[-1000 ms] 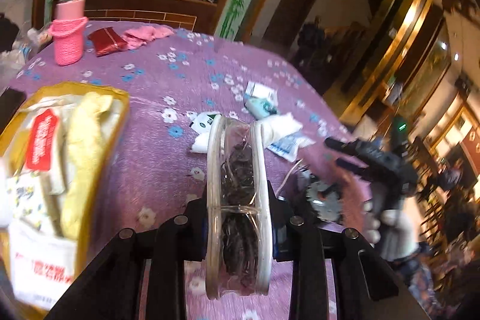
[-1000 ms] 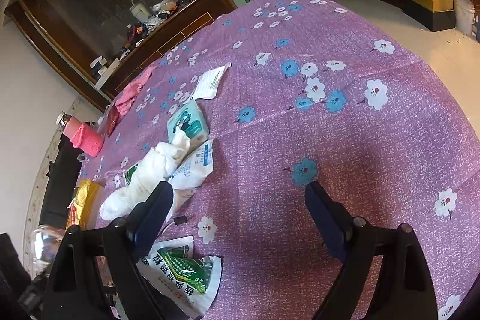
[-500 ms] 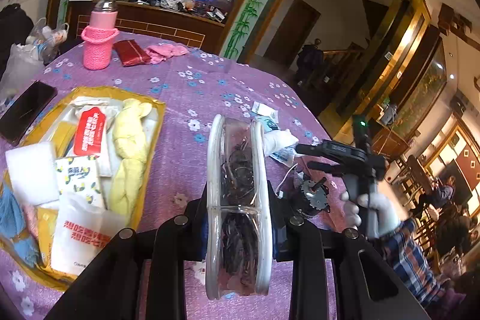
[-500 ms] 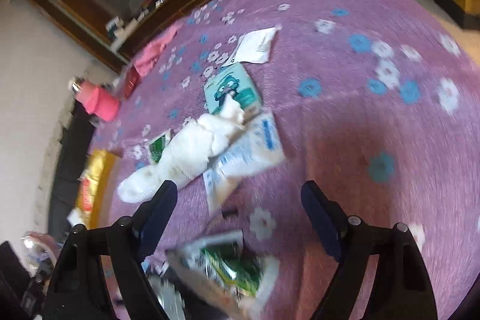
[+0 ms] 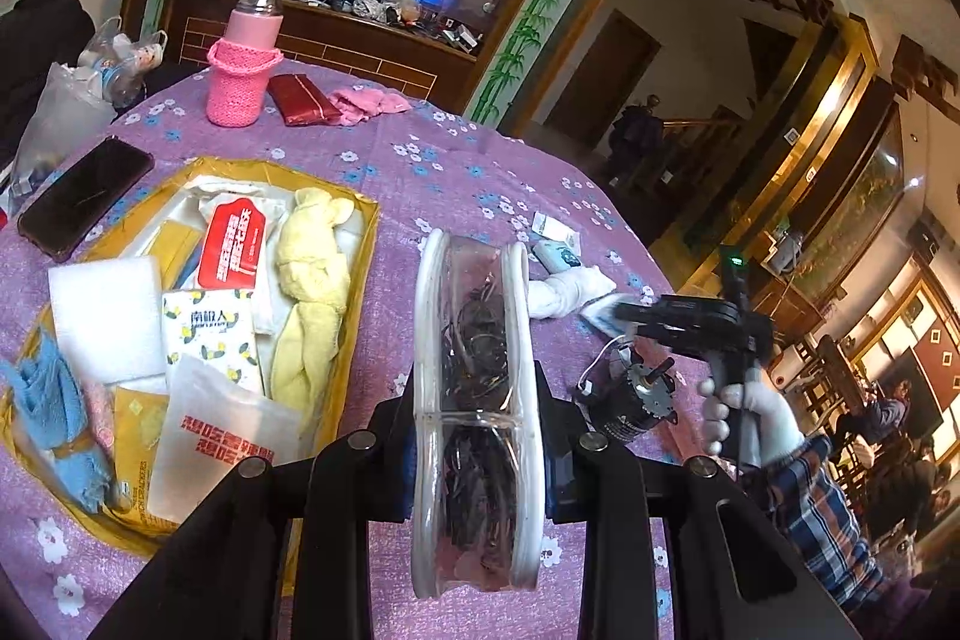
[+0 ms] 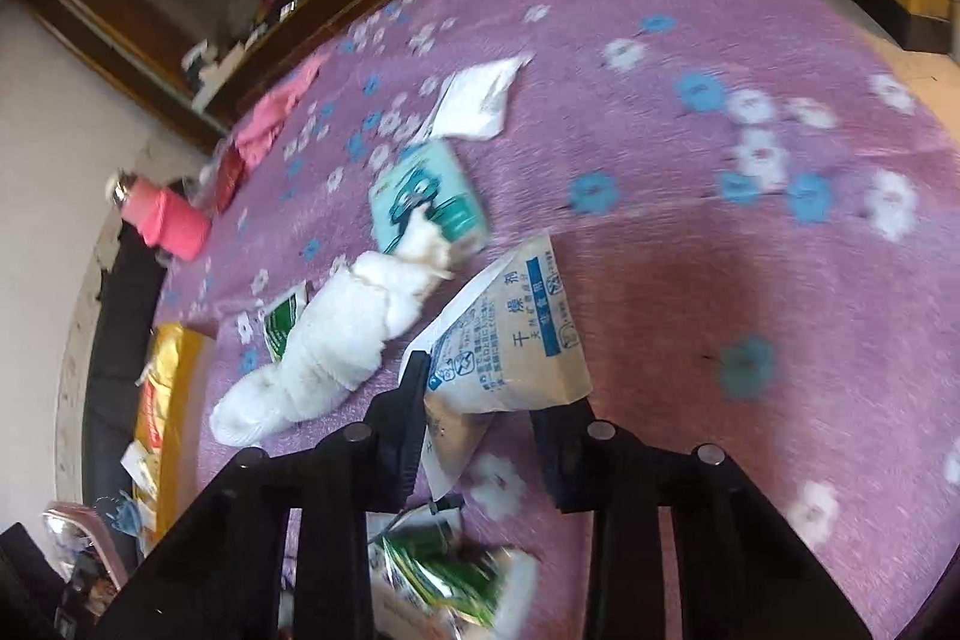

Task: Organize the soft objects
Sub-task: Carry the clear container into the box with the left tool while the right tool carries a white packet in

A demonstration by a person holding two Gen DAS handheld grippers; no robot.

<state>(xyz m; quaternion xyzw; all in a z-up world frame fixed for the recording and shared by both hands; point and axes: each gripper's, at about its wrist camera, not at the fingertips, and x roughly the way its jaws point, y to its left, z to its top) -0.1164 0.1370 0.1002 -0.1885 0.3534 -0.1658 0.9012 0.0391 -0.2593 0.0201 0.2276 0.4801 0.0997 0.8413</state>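
My left gripper (image 5: 477, 394) is shut on a clear pouch with white piping (image 5: 474, 400), full of dark hair ties, held above the purple floral table. To its left lies a yellow tray (image 5: 363, 244) with a yellow towel (image 5: 309, 280), a blue cloth (image 5: 60, 412) and packets. My right gripper (image 6: 480, 412) is lower and open, its fingers on either side of a white and blue sachet (image 6: 510, 340). A white rolled cloth (image 6: 336, 346) lies just left of it. The right gripper also shows in the left wrist view (image 5: 672, 316).
A teal packet (image 6: 429, 196), a white packet (image 6: 480, 97) and a green packet (image 6: 444, 574) lie around the sachet. A small motor (image 5: 636, 394) sits near the right hand. A pink bottle (image 5: 243, 64), red wallet (image 5: 303, 100), pink cloth (image 5: 366, 103) and phone (image 5: 84, 196) are at the far side.
My left gripper has risen with the pouch, showing more of the tray. My right gripper has moved forward and its fingers have narrowed around the white and blue sachet.
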